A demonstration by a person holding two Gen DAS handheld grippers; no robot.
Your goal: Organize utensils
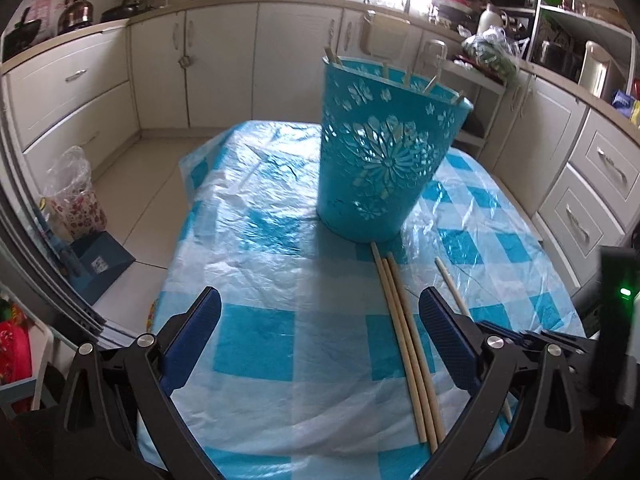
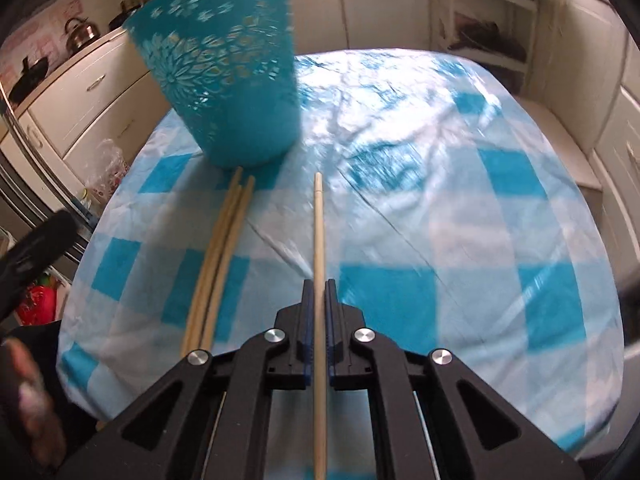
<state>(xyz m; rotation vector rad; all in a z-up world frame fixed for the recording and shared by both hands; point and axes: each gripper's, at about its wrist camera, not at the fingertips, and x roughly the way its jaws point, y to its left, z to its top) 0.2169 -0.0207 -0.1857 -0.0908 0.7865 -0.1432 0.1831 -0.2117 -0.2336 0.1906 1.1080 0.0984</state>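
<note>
Clamped between the blue pads of the right gripper [image 2: 319, 292], a single pale wooden chopstick [image 2: 318, 232] runs straight out from the jaws, its far tip over the worktop [image 2: 460, 200], which is covered in blue-and-white checked plastic sheeting. Just left of it lies a bundle of three more pale wooden chopsticks [image 2: 218, 256], side by side and touching, their far ends almost at the foot of a tall turquoise plastic holder with cut-out flower patterns [image 2: 228, 76]. That holder stands on the far left part of the worktop; in the left wrist view several chopstick tips poke above its rim. Left gripper [image 1: 320, 344] hangs over the near edge of the worktop with its jaws spread wide, nothing between the pads, the three-stick bundle lying just inside its right finger. White kitchen cabinets [image 1: 216, 68] line the far walls.
</note>
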